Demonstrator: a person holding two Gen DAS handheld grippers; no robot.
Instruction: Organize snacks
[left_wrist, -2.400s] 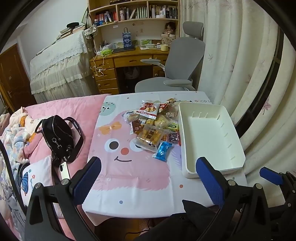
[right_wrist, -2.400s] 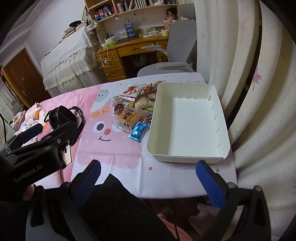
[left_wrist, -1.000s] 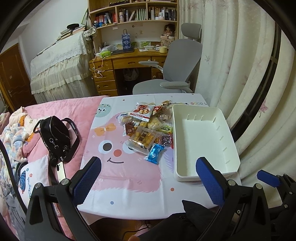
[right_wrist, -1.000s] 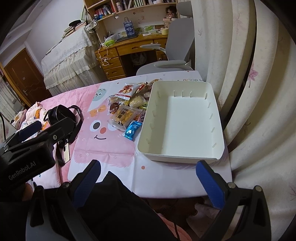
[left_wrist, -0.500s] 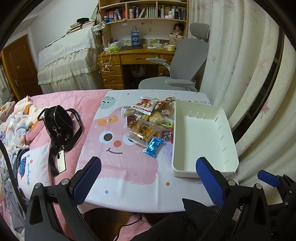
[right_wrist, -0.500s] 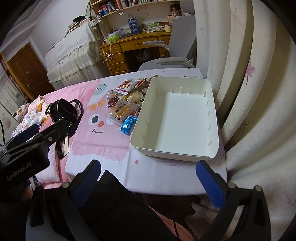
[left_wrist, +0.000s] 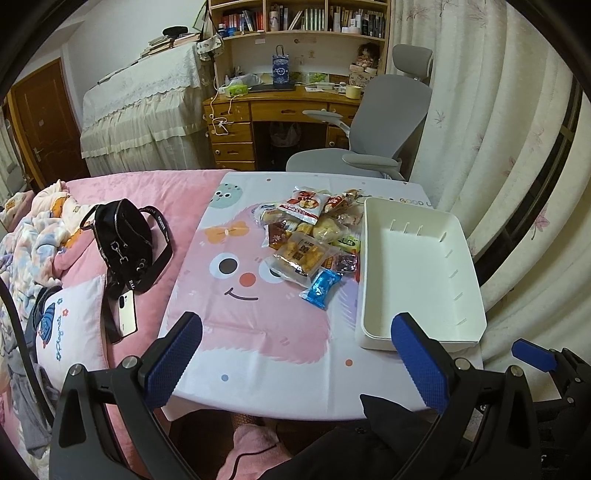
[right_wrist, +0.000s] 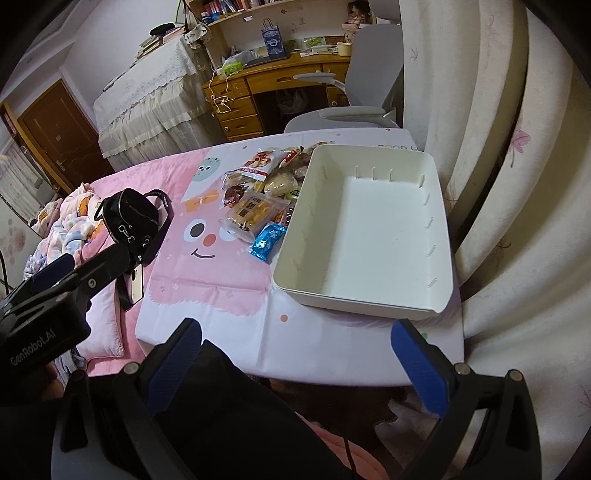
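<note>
Snacks (left_wrist: 308, 236) lay heaped at the centre of the left wrist frame, on the worktop (left_wrist: 258, 332) with its pink cartoon cloth, touching the left wall of the white bin (left_wrist: 421, 273) (which held nothing). A blue packet (left_wrist: 320, 283) sat at the pile's lower edge. The left gripper (left_wrist: 295, 354) and right gripper (right_wrist: 297, 356) both hung low in their frames, jaws spread wide and gripping nothing. A black bag (left_wrist: 123, 236) rested on the bed at left.
</note>
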